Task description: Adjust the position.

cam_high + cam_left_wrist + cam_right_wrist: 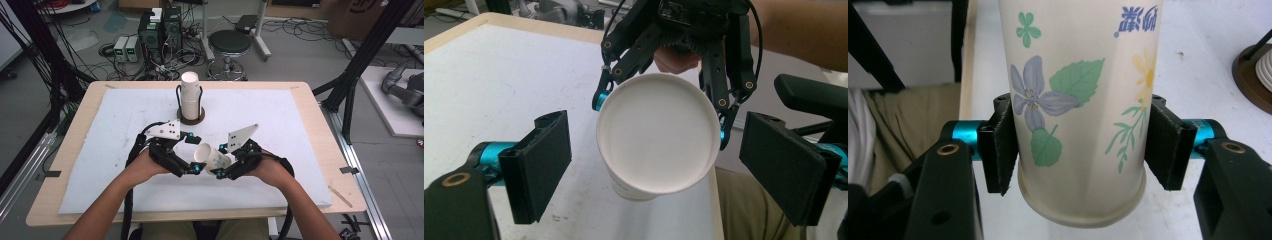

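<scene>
A white paper cup (212, 156) printed with flowers and leaves lies level above the mat, between my two hands. My right gripper (220, 160) is shut on it, and in the right gripper view both pads (1000, 150) press the cup's wall (1080, 75) near its base. The cup's open mouth (656, 135) faces my left gripper (661, 160). That gripper is open, with its pads (541, 160) standing wide on either side of the rim and touching nothing. A stack of white cups (191, 97) stands in a wire holder on a brown base (191, 120) behind the hands.
A white mat (125, 115) covers most of the wooden table (310, 95). On the floor beyond the table are a black stool (229, 42), computer boxes (160, 30) and loose cables. Black frame posts (350, 90) stand at the table's right.
</scene>
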The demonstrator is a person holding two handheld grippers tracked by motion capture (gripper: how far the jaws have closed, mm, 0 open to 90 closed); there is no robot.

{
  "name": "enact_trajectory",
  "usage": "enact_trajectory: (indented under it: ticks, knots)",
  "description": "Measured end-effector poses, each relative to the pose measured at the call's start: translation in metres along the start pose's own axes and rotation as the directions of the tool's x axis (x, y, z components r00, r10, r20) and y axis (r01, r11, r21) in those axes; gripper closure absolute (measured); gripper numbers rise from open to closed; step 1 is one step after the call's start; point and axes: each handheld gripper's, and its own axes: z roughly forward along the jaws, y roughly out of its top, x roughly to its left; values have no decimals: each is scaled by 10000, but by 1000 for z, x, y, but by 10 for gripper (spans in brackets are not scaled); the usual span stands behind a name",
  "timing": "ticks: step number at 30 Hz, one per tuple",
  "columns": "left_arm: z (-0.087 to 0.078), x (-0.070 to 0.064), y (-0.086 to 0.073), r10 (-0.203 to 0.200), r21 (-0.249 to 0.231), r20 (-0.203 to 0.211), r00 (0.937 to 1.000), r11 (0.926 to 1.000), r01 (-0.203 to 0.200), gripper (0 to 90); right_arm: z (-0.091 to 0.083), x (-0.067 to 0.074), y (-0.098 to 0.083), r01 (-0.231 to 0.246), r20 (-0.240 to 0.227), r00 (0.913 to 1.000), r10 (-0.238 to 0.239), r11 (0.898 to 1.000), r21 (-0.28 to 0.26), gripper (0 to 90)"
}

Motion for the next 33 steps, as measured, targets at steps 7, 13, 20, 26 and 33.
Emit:
enact_trajectory:
  ticks: [7, 13, 20, 26, 33]
  knots:
    - [2, 0, 3, 128, 456, 38, 9999, 9989, -130, 139, 0, -1, 8, 286, -57, 9996, -284, 9987, 430, 387]
    - [5, 0, 3, 340, 973, 287, 9990, 9946, -366, 156, 0, 4, 16, 502, -219, 9986, -482, 9935, 1023, 387]
    - [9, -1, 2, 322, 1270, 425, 9986, 9912, -374, 178, 5, 7, 22, 701, -274, 9975, -658, 9761, 2058, 386]
    - [12, 0, 0, 302, 1519, 484, 9984, 9877, -372, 197, 7, 6, 26, 716, -299, 9973, -664, 9685, 2384, 387]
    - [15, 2, -2, 250, 1727, 639, 9976, 9843, -358, 257, 12, 6, 26, 712, -496, 9970, -595, 9555, 2862, 386]
